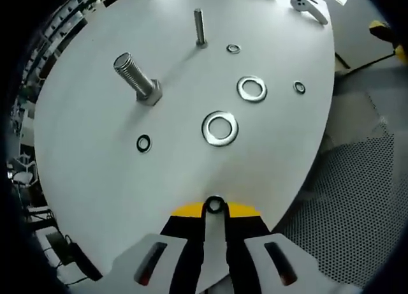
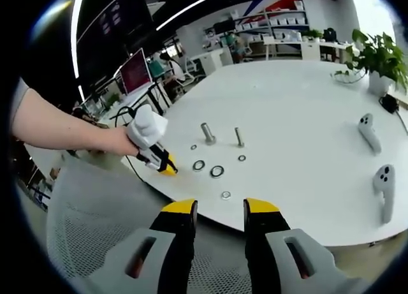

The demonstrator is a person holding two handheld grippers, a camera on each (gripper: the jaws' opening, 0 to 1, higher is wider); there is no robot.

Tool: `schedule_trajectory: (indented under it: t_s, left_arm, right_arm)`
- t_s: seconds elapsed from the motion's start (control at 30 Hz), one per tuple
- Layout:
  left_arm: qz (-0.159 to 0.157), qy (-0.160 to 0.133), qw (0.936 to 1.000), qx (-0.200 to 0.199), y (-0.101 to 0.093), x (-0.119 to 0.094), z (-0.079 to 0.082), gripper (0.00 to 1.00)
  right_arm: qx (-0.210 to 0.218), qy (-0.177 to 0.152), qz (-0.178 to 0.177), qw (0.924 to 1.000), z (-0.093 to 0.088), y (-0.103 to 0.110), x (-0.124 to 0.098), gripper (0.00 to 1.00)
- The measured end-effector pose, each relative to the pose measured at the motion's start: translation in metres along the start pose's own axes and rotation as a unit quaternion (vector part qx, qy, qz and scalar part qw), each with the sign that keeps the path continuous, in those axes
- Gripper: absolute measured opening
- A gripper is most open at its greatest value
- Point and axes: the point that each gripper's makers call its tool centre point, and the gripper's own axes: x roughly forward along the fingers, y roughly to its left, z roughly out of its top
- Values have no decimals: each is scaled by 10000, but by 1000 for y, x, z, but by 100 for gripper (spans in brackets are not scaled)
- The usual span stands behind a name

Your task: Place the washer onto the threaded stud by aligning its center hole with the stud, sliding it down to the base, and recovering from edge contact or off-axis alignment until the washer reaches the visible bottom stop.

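Note:
In the left gripper view my left gripper [image 1: 215,210] is shut on a small dark washer [image 1: 215,205], pinched upright between the yellow tips near the table's edge. Farther across the white table [image 1: 95,160] a thick threaded bolt [image 1: 137,77] stands head-down, and a thin stud [image 1: 199,27] rises beyond it. The right gripper view has my right gripper [image 2: 221,210] open with nothing in it, hovering off the table's edge. From there I see the left gripper [image 2: 156,155] in a person's hand, short of the thick bolt [image 2: 208,132] and thin stud [image 2: 238,136].
Loose washers lie on the table: two large ones [image 1: 220,128] [image 1: 252,88] and small ones [image 1: 144,143] [image 1: 233,48] [image 1: 299,87]. Two white controllers [image 2: 368,131] [image 2: 384,179] rest at the right, a potted plant [image 2: 379,58] behind. A perforated grey chair [image 1: 357,198] sits beside the table.

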Motion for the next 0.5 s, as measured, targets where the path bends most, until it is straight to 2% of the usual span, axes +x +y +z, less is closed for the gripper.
schedule_trajectory:
  t_s: [0.1,0.27,0.37,0.5]
  left_arm:
    - [-17,22,10000,84,-1,-2,2,8]
    - [0,-174,9998,76,5,-13,15,8]
    - [56,-377,9990,246,8,-27,33,8]
    - [93,-669,9975,227,15,-44,57,8]
  right_arm:
    - [15,-4,-12,10000,0,0,0,31]
    - [21,11,-28,10000,-1,-1,-1,31]
    - [4,43,-15,10000,-2,0,0,31]
    - [-3,32,-6,10000,-1,0,0,31]
